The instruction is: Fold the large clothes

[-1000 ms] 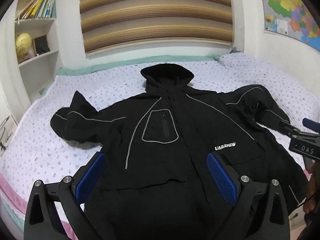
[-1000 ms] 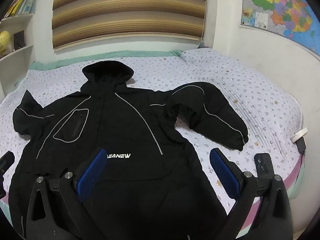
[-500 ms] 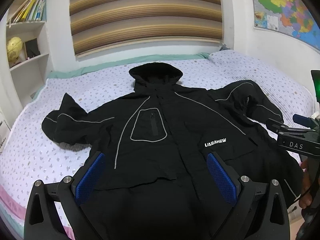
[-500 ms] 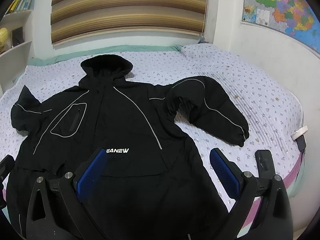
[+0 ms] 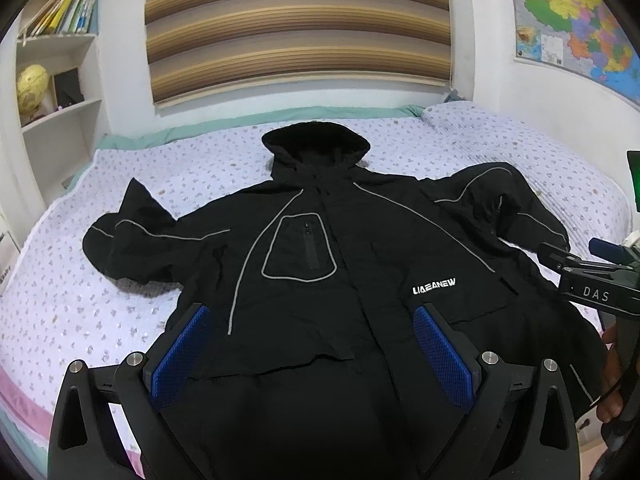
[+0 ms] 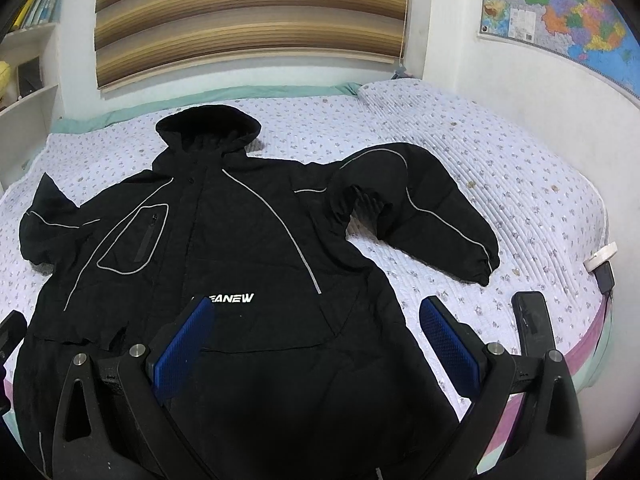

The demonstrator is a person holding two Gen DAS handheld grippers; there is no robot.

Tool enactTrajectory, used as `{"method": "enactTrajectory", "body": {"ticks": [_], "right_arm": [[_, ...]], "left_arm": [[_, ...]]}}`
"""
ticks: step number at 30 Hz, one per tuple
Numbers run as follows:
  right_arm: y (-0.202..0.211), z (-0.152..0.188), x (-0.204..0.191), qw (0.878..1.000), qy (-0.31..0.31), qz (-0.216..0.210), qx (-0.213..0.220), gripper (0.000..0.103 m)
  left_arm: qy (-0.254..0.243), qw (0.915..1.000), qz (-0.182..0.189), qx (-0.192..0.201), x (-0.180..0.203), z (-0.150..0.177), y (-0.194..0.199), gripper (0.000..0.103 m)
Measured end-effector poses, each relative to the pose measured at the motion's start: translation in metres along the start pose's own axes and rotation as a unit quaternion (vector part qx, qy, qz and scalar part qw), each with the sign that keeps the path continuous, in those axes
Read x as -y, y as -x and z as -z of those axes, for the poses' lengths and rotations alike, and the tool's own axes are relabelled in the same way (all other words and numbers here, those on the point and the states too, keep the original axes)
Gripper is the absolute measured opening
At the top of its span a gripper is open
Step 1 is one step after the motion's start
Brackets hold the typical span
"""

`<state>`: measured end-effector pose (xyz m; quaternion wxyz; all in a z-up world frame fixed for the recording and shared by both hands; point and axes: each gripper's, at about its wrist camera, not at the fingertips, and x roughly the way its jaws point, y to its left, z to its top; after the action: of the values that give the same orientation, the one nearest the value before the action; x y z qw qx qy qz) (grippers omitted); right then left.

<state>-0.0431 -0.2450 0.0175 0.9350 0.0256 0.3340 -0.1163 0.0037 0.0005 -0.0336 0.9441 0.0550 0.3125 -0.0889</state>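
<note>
Black jacket [image 5: 320, 264] spread front-up on the bed [image 5: 60, 300], filling frame centre, hood [image 5: 316, 146] toward the top, unfolded. Striped blind [image 5: 296, 28] upper centre, map [image 6: 560, 8] upper right. Left gripper [image 5: 312, 352] and right gripper [image 6: 316, 344] at bottom of frame over the hem, jaws spread wide, gripping nothing. Dark phone [image 6: 532, 320] lower right on bed.

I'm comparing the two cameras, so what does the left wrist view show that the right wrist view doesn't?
Only the left view shows the globe on the shelf and the right gripper from the side. Only the right view shows the phone, the charger and the right cuff. Both show the jacket flat on the bed, the blind and the map.
</note>
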Motion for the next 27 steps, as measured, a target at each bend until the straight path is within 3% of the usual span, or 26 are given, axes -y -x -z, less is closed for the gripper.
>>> {"method": "enactTrajectory", "body": {"ticks": [4, 14, 27], "right_arm": [[-0.004, -0.002, 0.012, 1.000, -0.016, -0.002, -0.006, 0.103], [-0.014, -0.002, 0.041, 0.997, -0.071, -0.013, -0.017, 0.103], [-0.016, -0.003, 0.034, 0.998, -0.055, -0.006, -0.017, 0.103]], "left_arm": [[-0.002, 0.9999, 0.014, 0.006, 0.003, -0.005, 0.001, 0.101], [-0.001, 1.0000, 0.002, 0.003, 0.012, -0.006, -0.007, 0.101], [0.008, 0.9999, 0.000, -0.010, 0.009, -0.006, -0.016, 0.101]]}}
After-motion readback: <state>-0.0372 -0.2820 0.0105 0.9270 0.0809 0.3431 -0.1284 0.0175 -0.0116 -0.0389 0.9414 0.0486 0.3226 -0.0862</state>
